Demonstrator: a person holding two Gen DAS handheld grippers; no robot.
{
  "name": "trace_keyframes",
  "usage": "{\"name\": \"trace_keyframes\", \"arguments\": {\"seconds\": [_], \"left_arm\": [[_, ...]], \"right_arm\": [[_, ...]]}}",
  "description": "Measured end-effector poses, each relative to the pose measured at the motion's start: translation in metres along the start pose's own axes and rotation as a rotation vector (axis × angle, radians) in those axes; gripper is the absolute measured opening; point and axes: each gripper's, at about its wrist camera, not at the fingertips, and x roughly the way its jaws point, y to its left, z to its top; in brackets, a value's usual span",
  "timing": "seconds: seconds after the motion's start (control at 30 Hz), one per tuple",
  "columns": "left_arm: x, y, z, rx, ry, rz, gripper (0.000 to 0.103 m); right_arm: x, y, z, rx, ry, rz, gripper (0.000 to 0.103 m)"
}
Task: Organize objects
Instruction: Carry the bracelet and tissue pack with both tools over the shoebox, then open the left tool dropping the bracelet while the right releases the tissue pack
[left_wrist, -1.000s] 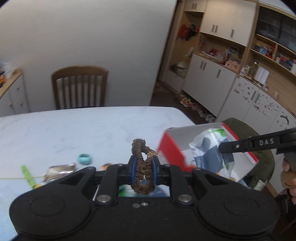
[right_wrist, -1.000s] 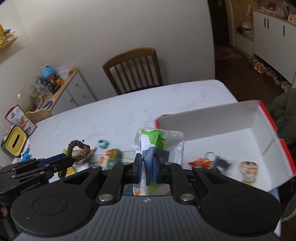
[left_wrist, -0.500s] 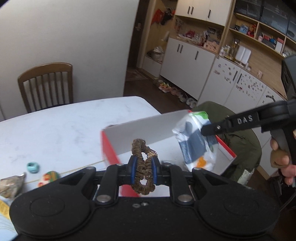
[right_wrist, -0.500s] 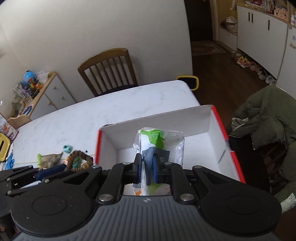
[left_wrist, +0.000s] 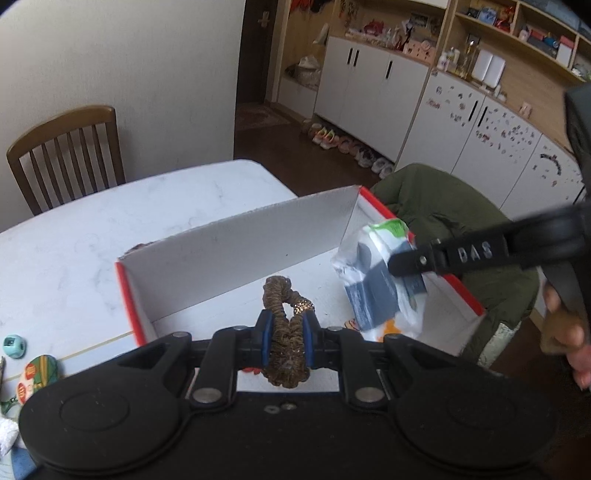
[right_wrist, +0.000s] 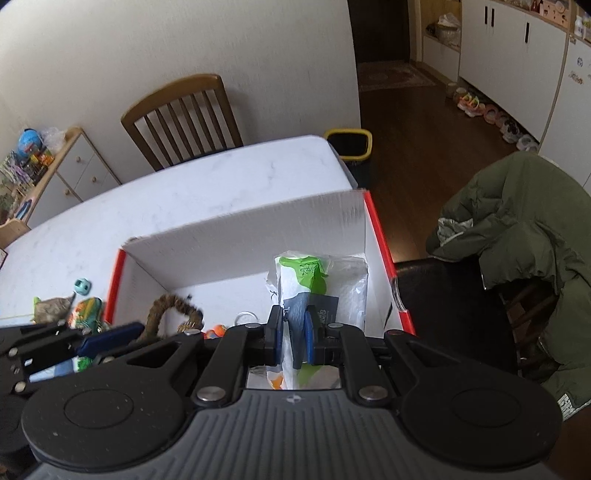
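A white cardboard box with red outer sides stands open on the marble table. My left gripper is shut on a brown scrunchie, held over the box's left half. Over the right half, my right gripper is shut on a white plastic packet with green and grey print. Small items, partly hidden by the grippers, lie on the box floor.
Left of the box lie a teal die, a colourful round toy and a crumpled wrapper. A wooden chair stands at the far side. A green jacket hangs on a chair to the right.
Both grippers have swung right from above the table to above the box, carrying the scrunchie and the packet. The box now fills the middle of both views.
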Motion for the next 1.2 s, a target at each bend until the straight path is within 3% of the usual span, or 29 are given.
{"name": "trace_keyframes", "arguments": {"seconds": [0.47, 1.2], "left_arm": [[0.072, -0.002, 0.017, -0.033, 0.144, 0.067, 0.015], [0.119, 0.007, 0.011, -0.084, 0.337, 0.089, 0.02]], "right_arm": [[0.043, -0.007, 0.002, -0.067, 0.085, 0.008, 0.012], [0.061, -0.018, 0.001, -0.088, 0.13, 0.024, 0.012]]}}
